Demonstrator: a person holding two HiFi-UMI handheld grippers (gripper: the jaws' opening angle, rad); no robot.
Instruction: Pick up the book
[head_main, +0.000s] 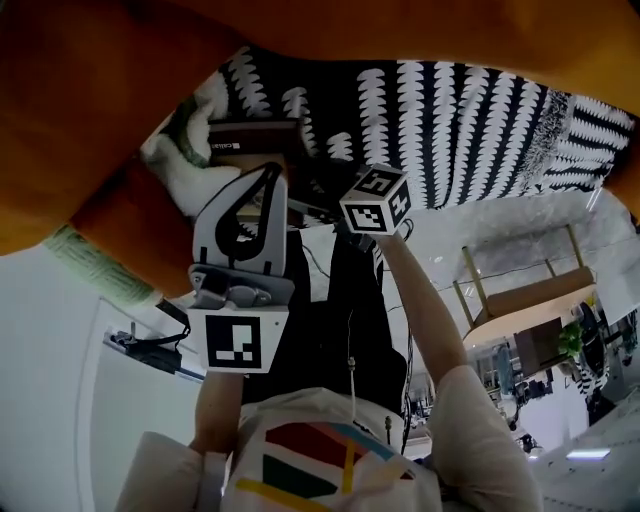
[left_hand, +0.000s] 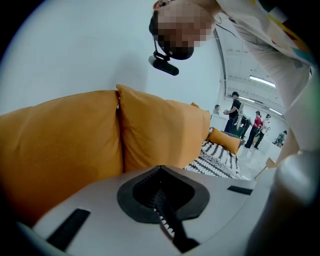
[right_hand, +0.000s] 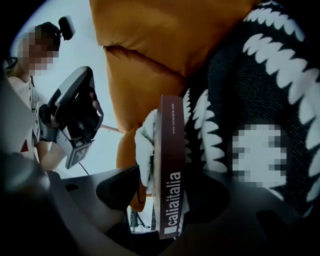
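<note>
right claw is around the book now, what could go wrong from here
1. White fluffy fabric sits in the gap between the book and one jaw of the right claw, so closing may pinch it and weaken the hold.
2. The claw straddles one end of the spine; the book could tilt or slip when lifted.

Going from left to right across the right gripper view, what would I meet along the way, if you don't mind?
left gripper → book → black-and-white patterned throw
</note>
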